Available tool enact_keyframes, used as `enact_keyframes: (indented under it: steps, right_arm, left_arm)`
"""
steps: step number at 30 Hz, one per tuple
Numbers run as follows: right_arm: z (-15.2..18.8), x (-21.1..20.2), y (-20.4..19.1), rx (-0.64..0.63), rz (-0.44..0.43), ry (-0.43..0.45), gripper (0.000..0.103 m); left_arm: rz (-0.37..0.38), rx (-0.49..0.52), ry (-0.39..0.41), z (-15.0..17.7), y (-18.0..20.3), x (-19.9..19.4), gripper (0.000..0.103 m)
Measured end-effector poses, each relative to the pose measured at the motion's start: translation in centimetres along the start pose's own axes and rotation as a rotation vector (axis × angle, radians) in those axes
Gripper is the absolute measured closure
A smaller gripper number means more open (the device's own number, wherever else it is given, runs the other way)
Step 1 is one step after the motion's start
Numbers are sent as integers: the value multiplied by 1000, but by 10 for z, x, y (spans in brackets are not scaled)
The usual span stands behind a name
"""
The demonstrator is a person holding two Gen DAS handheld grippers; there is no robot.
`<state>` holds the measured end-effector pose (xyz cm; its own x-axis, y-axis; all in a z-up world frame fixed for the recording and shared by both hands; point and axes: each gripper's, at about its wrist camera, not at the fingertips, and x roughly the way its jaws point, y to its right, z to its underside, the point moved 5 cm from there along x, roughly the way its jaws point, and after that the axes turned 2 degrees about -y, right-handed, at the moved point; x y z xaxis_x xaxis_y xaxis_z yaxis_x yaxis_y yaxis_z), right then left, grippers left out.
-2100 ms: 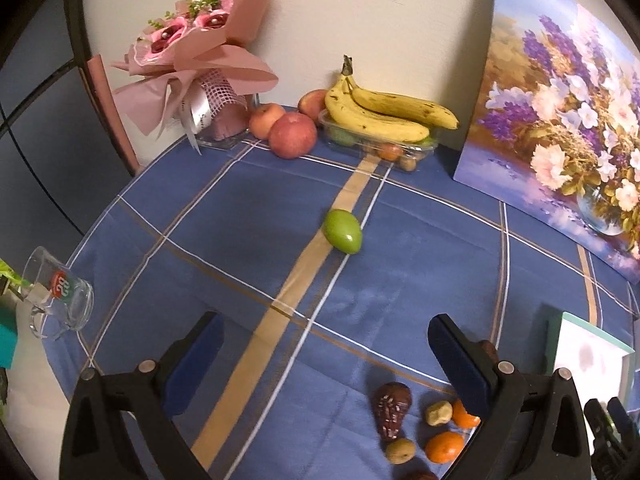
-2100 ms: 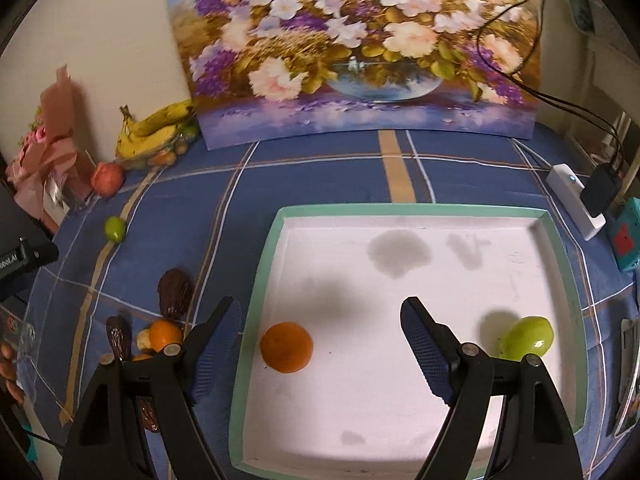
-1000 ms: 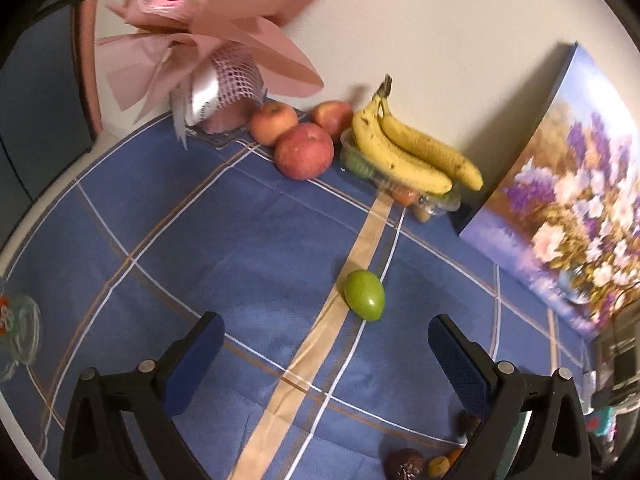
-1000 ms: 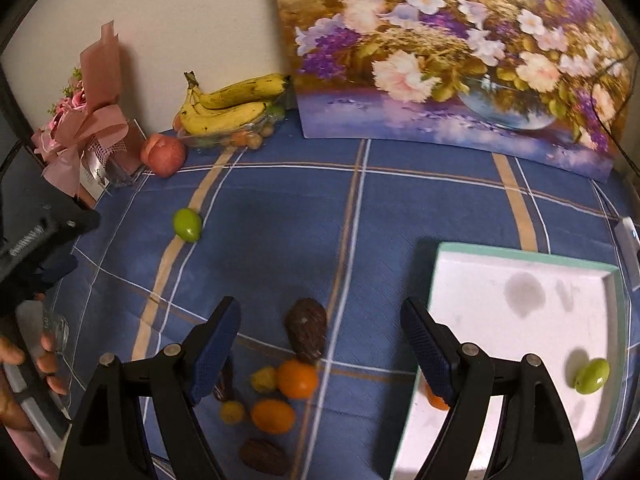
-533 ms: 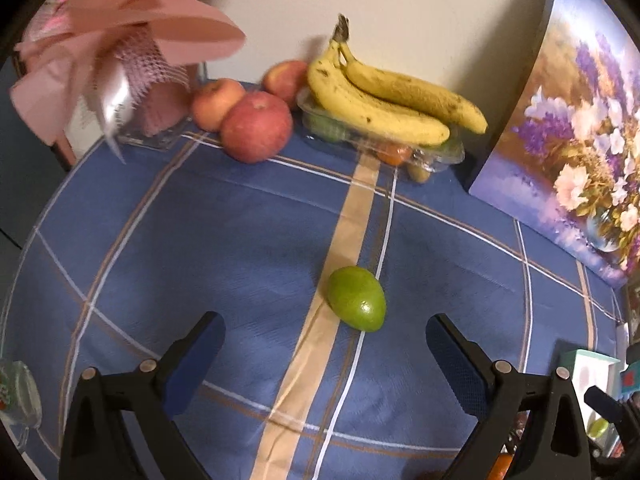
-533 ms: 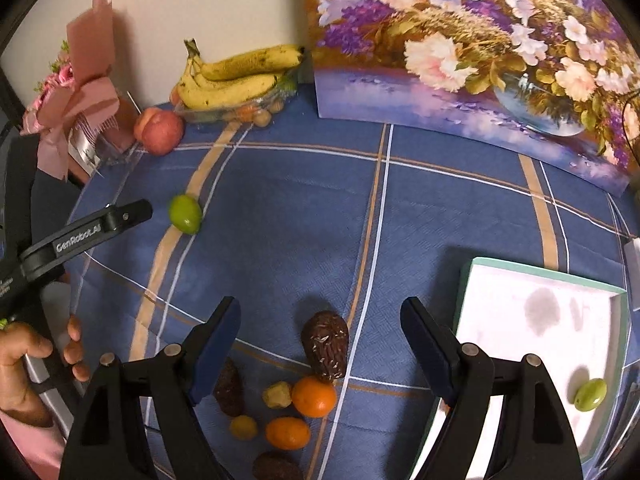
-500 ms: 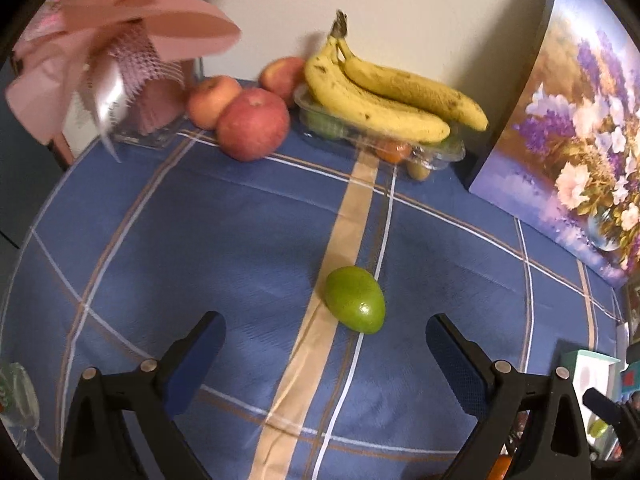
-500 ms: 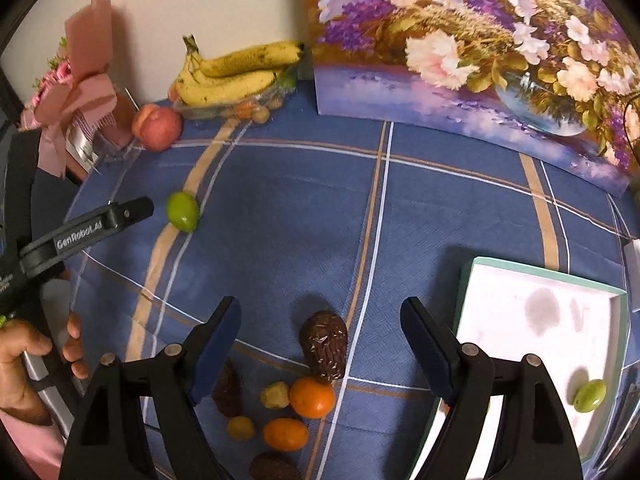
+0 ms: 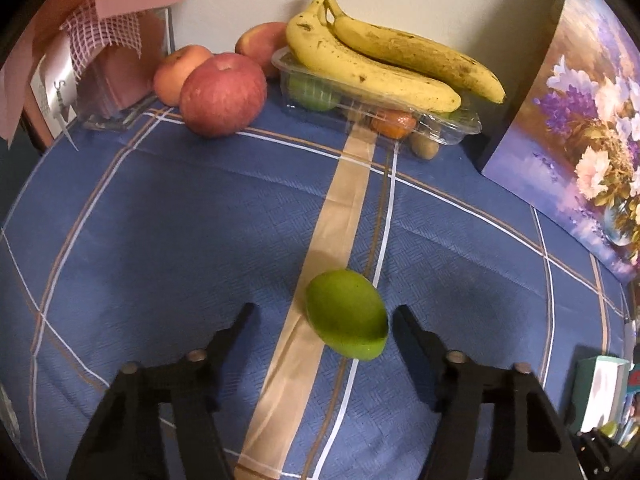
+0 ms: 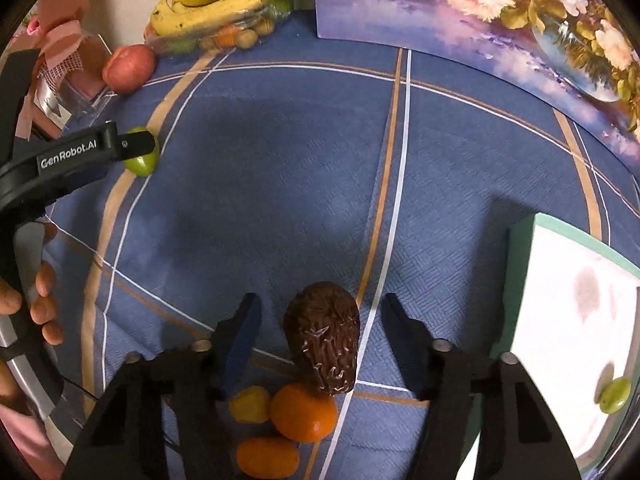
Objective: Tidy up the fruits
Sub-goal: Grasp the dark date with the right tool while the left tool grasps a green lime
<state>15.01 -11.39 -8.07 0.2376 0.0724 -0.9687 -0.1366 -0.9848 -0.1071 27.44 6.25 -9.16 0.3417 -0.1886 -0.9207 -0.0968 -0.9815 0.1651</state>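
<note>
Low in the frame, the left gripper [image 9: 324,320] is closing around the green fruit [image 9: 346,314], pads not touching; the right gripper [image 10: 320,316] is closing around the brown avocado [image 10: 324,342], gaps both sides

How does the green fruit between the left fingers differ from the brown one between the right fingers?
The green fruit is smooth and lies alone on the tan stripe; the brown fruit is wrinkled and touches an orange. Both lie on the blue cloth between closing jaws, left gripper, right gripper, neither clearly pressed yet.
</note>
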Motion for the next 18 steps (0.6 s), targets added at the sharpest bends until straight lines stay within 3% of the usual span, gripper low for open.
enact_keyframes:
  steps: [3, 6, 10, 18]
  right_arm:
    - [0, 1, 0, -3, 3, -2, 49]
    - [0, 2, -1, -7, 8, -3, 56]
    - [1, 0, -3, -17, 11, -2, 64]
    - [4, -14, 0, -11, 12, 32, 64]
  left_arm:
    - [47, -30, -4, 1, -1, 3, 43]
    - [110, -40, -13, 3, 3, 5, 60]
    - [98, -26, -14, 6, 9, 3, 60]
    - [103, -35, -28, 12, 5, -4, 60]
